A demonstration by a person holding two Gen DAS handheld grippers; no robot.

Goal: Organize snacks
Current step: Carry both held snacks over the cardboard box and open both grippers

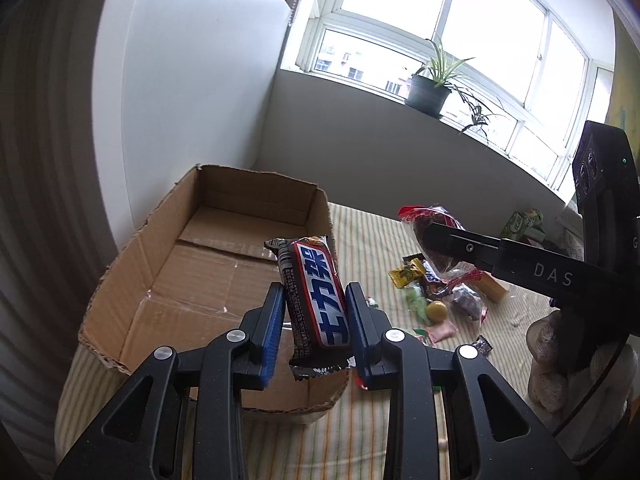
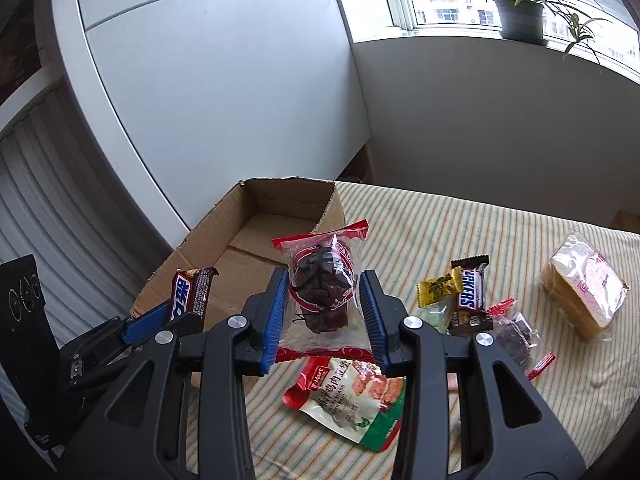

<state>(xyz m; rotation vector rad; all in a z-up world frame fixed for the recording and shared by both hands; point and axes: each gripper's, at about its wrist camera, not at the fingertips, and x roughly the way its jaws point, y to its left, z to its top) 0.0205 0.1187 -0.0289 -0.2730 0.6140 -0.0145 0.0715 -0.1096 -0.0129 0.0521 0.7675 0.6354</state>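
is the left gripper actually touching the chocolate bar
Touching. The left wrist view shows the left gripper with both blue pads pressed against the chocolate bar, holding it above the cardboard box.

Cardboard box (image 2: 280, 216) left on striped cloth (image 2: 440, 220), loose snacks (image 2: 468, 300) right — plant (image 2: 520, 16) behind.
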